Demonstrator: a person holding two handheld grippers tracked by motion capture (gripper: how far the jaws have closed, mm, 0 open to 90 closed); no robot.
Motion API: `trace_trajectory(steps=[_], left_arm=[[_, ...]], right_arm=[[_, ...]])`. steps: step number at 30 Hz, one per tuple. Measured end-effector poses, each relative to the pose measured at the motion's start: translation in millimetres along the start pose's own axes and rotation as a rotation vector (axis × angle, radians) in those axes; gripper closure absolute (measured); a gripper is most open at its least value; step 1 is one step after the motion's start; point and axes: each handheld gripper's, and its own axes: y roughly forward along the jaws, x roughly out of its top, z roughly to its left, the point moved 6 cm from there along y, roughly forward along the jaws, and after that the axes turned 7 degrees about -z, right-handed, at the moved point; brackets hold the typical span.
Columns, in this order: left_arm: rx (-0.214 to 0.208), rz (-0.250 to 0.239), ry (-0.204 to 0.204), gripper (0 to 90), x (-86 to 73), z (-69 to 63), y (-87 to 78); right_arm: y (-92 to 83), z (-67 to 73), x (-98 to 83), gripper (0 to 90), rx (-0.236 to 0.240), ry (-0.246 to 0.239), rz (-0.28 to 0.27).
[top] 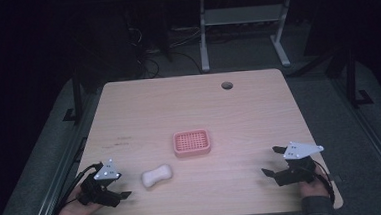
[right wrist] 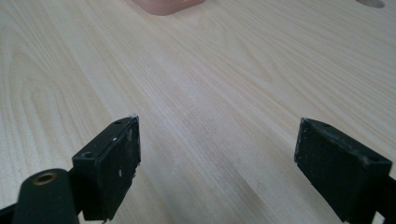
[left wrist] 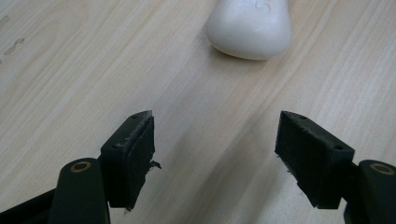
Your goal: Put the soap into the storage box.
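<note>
Pale wood-grain covers the table (top: pixel 188 102), which stands in a dim room with a second desk's white legs (top: pixel 241 31) behind it. Two grippers rest at the near edge, one in each of the person's hands.

At the near left corner, the left gripper (top: pixel 121 192) has its jaws spread wide with nothing between them. One white bar of soap (top: pixel 156 175) lies on the bare wood just beside it, toward the middle of the table and apart from the jaws. In the left gripper view the soap (left wrist: pixel 250 28) sits ahead of the open gap (left wrist: pixel 215 149) and a little to its right, untouched.

Near the near right corner, the right gripper (top: pixel 272 162) also has its jaws spread and pinches nothing; bare wood shows between them in the right gripper view (right wrist: pixel 217 158).

One pink slotted soap dish (top: pixel 192 142) stands beyond the soap, near the centre of the table and well apart from both grippers. Its near corner (right wrist: pixel 166 5) shows at the top of the right gripper view. One round cable hole (top: pixel 226 85) marks the far side of the table.
</note>
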Motion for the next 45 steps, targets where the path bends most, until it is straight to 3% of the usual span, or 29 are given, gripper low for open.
trace_trajectory(steps=[28,45], left_arm=[[-0.031,-0.005,0.034,26.5,21.1,-7.7,7.6],[-0.014,0.004,0.059,26.1,28.0,-7.8,10.2]], right_arm=[[-0.2,-0.4,0.6,13.7,-0.009,-0.022,0.006],[1.4,-0.7,1.4,13.7,-0.013,-0.029,0.007]])
